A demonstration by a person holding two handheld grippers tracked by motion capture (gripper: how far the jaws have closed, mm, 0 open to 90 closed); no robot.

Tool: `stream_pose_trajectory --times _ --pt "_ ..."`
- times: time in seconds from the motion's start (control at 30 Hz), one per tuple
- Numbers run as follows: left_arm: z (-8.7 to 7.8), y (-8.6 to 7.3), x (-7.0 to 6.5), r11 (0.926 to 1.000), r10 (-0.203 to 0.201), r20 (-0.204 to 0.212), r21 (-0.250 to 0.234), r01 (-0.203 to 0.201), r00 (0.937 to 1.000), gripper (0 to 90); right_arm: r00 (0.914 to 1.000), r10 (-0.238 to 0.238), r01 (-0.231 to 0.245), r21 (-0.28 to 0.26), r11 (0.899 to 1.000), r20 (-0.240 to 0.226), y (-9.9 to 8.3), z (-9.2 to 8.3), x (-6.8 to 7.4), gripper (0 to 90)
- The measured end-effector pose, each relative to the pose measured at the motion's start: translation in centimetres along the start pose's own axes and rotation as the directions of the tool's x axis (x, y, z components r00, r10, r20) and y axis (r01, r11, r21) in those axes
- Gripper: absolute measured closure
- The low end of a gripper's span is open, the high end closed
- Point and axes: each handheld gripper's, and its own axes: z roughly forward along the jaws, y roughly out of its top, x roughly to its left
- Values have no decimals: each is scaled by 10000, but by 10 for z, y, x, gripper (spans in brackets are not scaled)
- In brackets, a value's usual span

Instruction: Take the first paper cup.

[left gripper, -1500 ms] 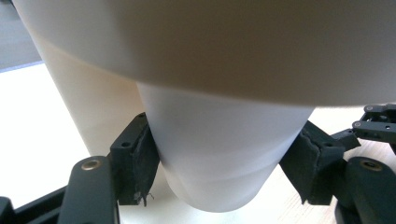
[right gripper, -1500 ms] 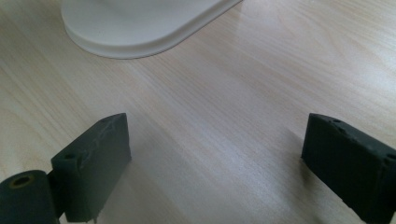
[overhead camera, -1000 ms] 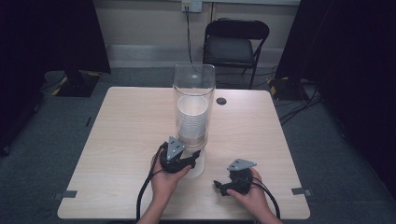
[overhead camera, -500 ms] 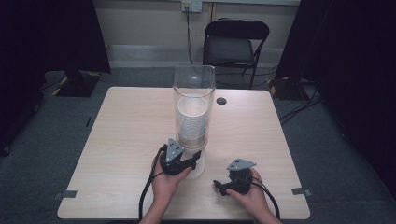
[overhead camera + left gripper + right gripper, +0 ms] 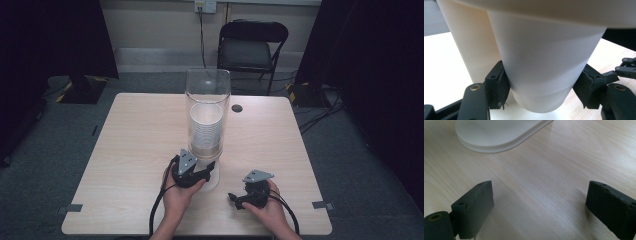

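Left gripper (image 5: 541,92) clamped the bottom cup (image 5: 544,70) under the dispenser (image 5: 207,115); pull straight down, steady. Right gripper (image 5: 539,202) waited open.

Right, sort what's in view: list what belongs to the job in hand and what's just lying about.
Part of the job:
- paper cup, clamped in the left gripper
- clear cup dispenser with its cup stack
- dispenser's white base
- right gripper, jaws open above the table

Lying about:
- folding chair
- floor cables
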Motion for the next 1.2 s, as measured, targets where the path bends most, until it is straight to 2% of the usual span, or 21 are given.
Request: stream_pose_trajectory --times 0.1,0.17,0.23,0.33,0.5,0.63,0.77,0.83,1.2 --pt "0 -1 0 9999 26 37 -123 -25 10000 354 10000 15 -15 -5 10000 -10 0 0 0 71" --pt "1 -2 0 9997 212 -100 -133 -213 9997 354 10000 -8 8 0 10000 -4 0 0 0 71" --pt "1 -1 0 9998 168 -195 -62 -170 9997 354 10000 -9 9 -3 10000 1 0 0 0 71" --pt "1 -3 -1 9996 177 -109 -215 -179 9998 354 10000 -8 8 2 10000 -3 0 0 0 71" --pt "2 -2 -1 9998 149 -140 -119 -151 9998 354 10000 -10 10 2 10000 14 0 0 0 71" --pt "1 -3 0 9994 289 -133 -207 -292 9995 354 10000 -4 4 5 10000 13 0 0 0 71" --pt "2 -3 -1 9994 290 -288 -173 -295 9992 354 10000 -4 4 2 10000 14 0 0 0 71" --pt "3 -4 -1 9994 194 -190 -292 -199 9996 354 10000 -8 8 4 10000 14 0 0 0 71" --pt "3 -4 -4 9998 -138 -212 -162 135 9997 355 10000 0 0 6 10000 16 0 0 0 71"
